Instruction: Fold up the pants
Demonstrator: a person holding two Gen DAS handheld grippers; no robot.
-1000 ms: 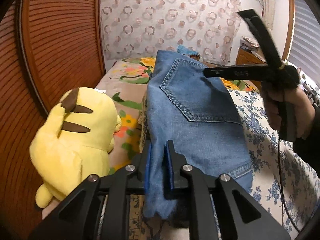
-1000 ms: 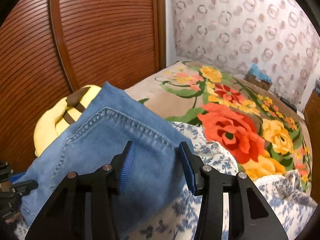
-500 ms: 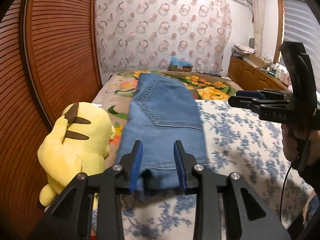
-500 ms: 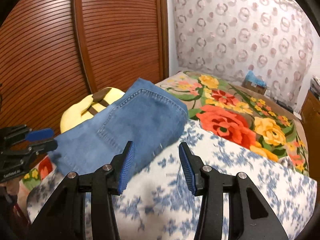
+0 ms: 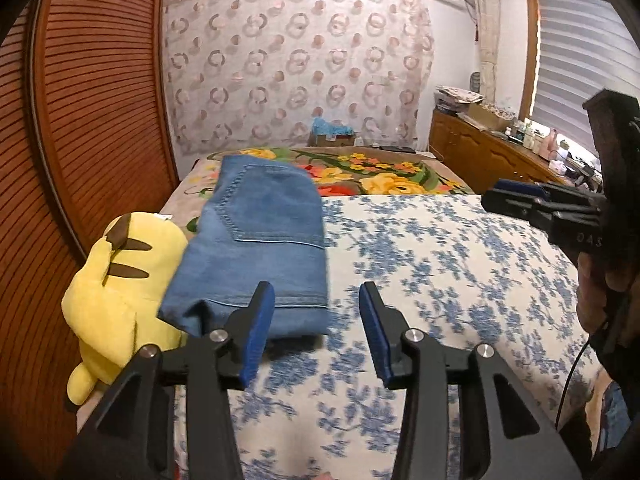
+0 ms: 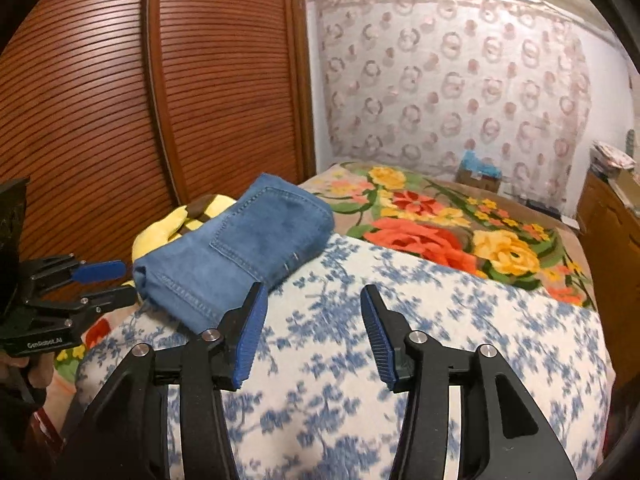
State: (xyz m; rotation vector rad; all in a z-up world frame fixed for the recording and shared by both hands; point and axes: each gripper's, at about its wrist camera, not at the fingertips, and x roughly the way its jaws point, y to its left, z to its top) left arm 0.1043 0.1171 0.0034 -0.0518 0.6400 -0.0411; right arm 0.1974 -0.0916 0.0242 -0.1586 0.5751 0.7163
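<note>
The blue denim pants (image 5: pixel 256 248) lie folded in a compact stack at the left side of the bed, back pocket up; they also show in the right wrist view (image 6: pixel 240 248). My left gripper (image 5: pixel 316 312) is open and empty, just in front of the stack's near edge. My right gripper (image 6: pixel 312 312) is open and empty, to the right of the stack, over the blue-flowered bedspread (image 6: pixel 400 340). Each gripper shows in the other's view: the right one (image 5: pixel 496 196), the left one (image 6: pixel 116 280).
A yellow plush toy (image 5: pixel 116 280) lies against the pants' left side, next to the wooden slatted wardrobe (image 5: pixel 80 120). A bright floral blanket (image 5: pixel 380 176) covers the far end of the bed. A wooden dresser (image 5: pixel 488 152) stands at the right.
My left gripper has let go of the pants, opened wide and drawn back. The pants have dropped flat onto the bed. My right gripper has also backed away from the pants.
</note>
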